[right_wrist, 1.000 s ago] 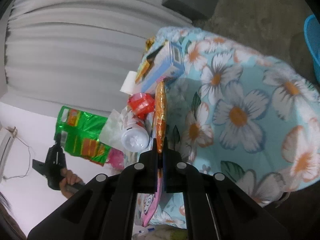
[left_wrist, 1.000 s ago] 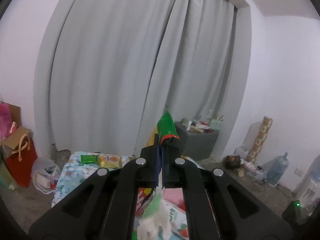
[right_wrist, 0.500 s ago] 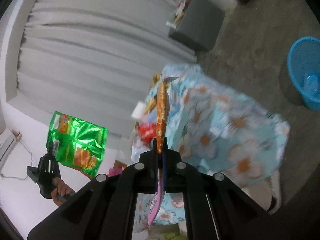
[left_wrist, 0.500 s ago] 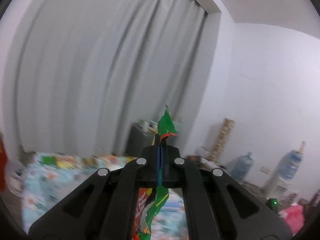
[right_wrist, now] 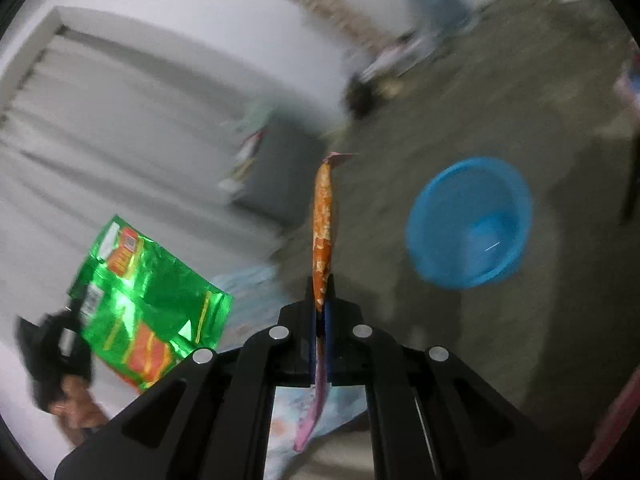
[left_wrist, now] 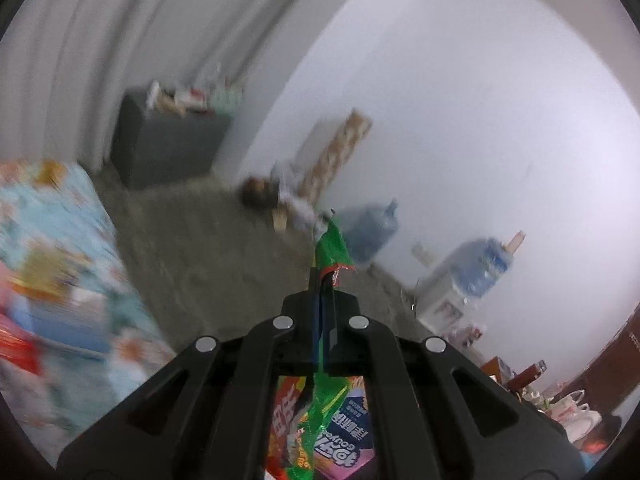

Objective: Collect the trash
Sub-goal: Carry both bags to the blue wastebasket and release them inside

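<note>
My left gripper is shut on a green foil snack bag, seen edge-on, its printed end hanging below the jaws. In the right wrist view that same green bag shows broadside at lower left, held by the other black gripper with a hand under it. My right gripper is shut on an orange and pink wrapper that sticks out ahead of the fingertips. A blue plastic basin stands on the grey floor to the right of that wrapper, apart from it.
A table with a floral cloth and blurred packets lies at the left. A dark grey cabinet stands by the curtain. Water jugs and a patterned roll line the white wall. Bare floor lies between.
Both views have swung rightwards, away from the curtain and floral table toward the floor and white wall. The blue basin has come into the middle of the right wrist view. Both grips are unchanged.
</note>
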Demonstrator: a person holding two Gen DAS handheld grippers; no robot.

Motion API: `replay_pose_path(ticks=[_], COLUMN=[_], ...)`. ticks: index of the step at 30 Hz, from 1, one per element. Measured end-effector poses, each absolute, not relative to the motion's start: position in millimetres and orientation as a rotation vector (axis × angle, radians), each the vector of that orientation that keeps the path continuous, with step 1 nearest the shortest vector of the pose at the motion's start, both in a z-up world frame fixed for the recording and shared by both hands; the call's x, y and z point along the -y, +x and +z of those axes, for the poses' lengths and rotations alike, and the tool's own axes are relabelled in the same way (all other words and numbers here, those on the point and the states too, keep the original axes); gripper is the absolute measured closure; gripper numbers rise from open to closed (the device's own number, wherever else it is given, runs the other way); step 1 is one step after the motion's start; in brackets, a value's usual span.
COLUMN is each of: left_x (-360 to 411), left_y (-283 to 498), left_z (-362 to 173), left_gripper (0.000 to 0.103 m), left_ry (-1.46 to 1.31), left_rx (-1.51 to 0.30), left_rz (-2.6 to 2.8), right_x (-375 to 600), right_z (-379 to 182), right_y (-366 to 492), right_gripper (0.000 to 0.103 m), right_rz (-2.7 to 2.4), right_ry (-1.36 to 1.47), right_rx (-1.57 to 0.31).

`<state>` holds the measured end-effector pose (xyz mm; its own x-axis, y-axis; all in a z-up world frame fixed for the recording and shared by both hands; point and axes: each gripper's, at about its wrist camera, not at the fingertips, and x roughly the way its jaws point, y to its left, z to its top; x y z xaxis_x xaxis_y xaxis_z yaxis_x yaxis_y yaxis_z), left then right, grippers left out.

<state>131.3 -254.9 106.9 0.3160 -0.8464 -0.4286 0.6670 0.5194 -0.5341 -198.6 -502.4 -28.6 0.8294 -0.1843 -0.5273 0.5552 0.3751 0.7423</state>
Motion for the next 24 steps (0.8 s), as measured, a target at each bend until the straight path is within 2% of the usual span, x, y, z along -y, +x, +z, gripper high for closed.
replay_pose_path(ticks=[7,13,14,16,17,18,19,21,24], left_x=[394,473,485,506,521,532,539,541,522], left_y=[120,117,118,116,117,119,122,130,145], left_z=[12,-31,-39,-55,-70,-81,-90,-105,-104], left_gripper=[0.103,0.103,0.099,0.067,0.035,0.024,0.024,0.024,0.021], left_ry=[-0.026,0.065,0.069,0.109,0.168,0.214,0.253,0.282,0.178], left_rx=[-0.790,-0.776,-0.754,-0.744,-0.770,-0.802,-0.840,-0.934,-0.995], left_rz=[-0.963,-0.986,-0.987,-0.980,-0.957,-0.937,-0.922,-0.898,-0.881], right_x=[545,582,589,601,608,613,616,620,615], right_z=[-67,-96,-100,-115,-130,-143,-153,-179,-200], right_y=[-184,-158,-153,-140,-134,-132,-130,-136,-153], right_gripper=[0.100,0.099,0.098,0.096,0.084,0.076,0.061,0.058,0.056], right_rz=[-0.691,-0.765,-0.774,-0.786,-0.802,-0.808,-0.812,-0.819,-0.826], right_ry=[1.045,0.986,0.968,0.946,0.960,0.980,1.000,1.065,1.146], right_rx=[-0.397,-0.432,-0.437,-0.458,-0.495,-0.520,-0.541,-0.585,-0.563])
